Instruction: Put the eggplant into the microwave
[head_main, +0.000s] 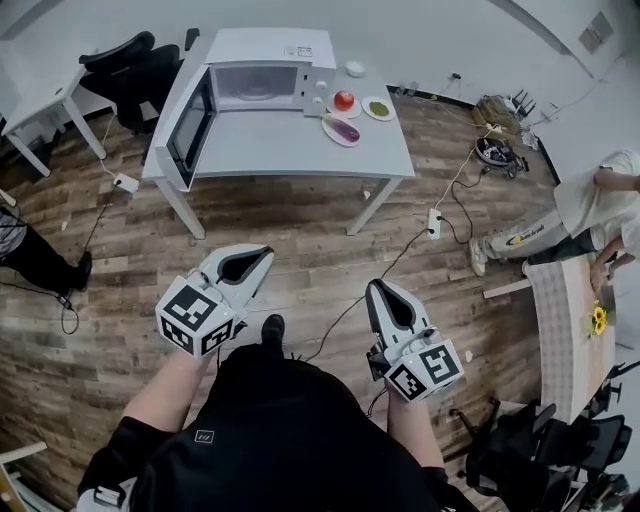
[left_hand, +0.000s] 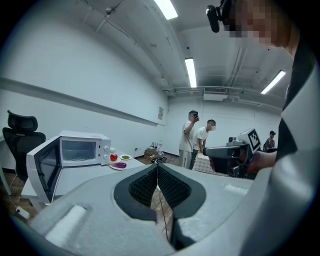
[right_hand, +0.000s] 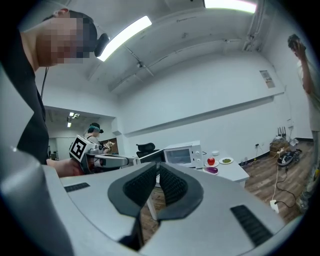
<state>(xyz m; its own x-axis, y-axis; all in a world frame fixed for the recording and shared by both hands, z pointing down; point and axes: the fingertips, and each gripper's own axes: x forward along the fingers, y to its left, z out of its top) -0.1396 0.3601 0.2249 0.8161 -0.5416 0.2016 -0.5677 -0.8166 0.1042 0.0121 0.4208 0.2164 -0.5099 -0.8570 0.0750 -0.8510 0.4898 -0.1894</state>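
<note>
The purple eggplant (head_main: 342, 130) lies on a small plate toward the right of the grey table (head_main: 300, 150); it also shows small in the left gripper view (left_hand: 119, 165) and the right gripper view (right_hand: 211, 170). Left of it stands the white microwave (head_main: 262, 70) (left_hand: 80, 148) (right_hand: 182, 155), its door (head_main: 190, 125) swung wide open. Both grippers hang over the wood floor, well short of the table. My left gripper (head_main: 262, 252) (left_hand: 157, 166) is shut with nothing in it. My right gripper (head_main: 378, 287) (right_hand: 157, 166) also has its pads together and holds nothing.
A red fruit (head_main: 344, 100) and a plate of something green (head_main: 378, 108) sit beside the eggplant. A black office chair (head_main: 130, 65) stands left of the table. Cables and a power strip (head_main: 434, 222) lie on the floor. People stand at the right (head_main: 600, 200).
</note>
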